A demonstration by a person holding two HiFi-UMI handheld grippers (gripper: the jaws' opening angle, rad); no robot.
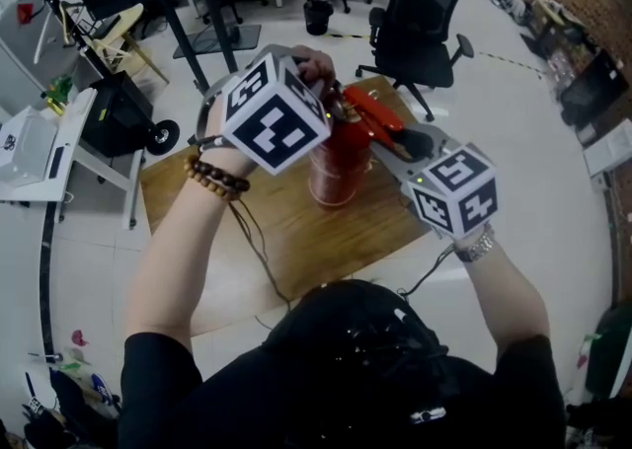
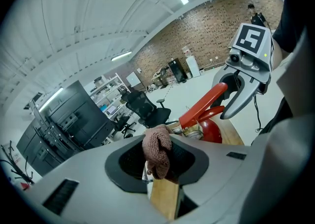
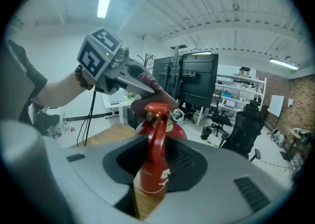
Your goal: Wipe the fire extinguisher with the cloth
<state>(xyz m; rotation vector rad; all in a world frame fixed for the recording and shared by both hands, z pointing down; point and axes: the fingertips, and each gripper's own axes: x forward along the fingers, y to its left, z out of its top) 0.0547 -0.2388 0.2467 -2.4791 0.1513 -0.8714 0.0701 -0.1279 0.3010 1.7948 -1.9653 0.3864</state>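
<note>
Both left gripper (image 2: 158, 165) jaws: clenched on the cloth (image 2: 157, 148)
Right gripper (image 3: 154, 168) jaws: released, set astride the red handle (image 3: 157, 130)
Fire extinguisher (image 1: 337, 167): stood on wooden table (image 1: 286, 232)

extinguisher: small red fire extinguisher (image 1: 338, 169) standing upright on the wooden table (image 1: 296, 240), with a pale label on the body.
handle: its red lever (image 2: 203, 106) sticks out from the top, sitting between the right claw (image 3: 156, 159) jaws with a gap on each side, so not squeezed.
cloth: brownish-pink knit cloth (image 2: 157, 149), bunched up and pinched in the left claw (image 2: 158, 166).
contact: the cloth looks pressed on the extinguisher's top by the valve, though it's hard to be sure.
</note>
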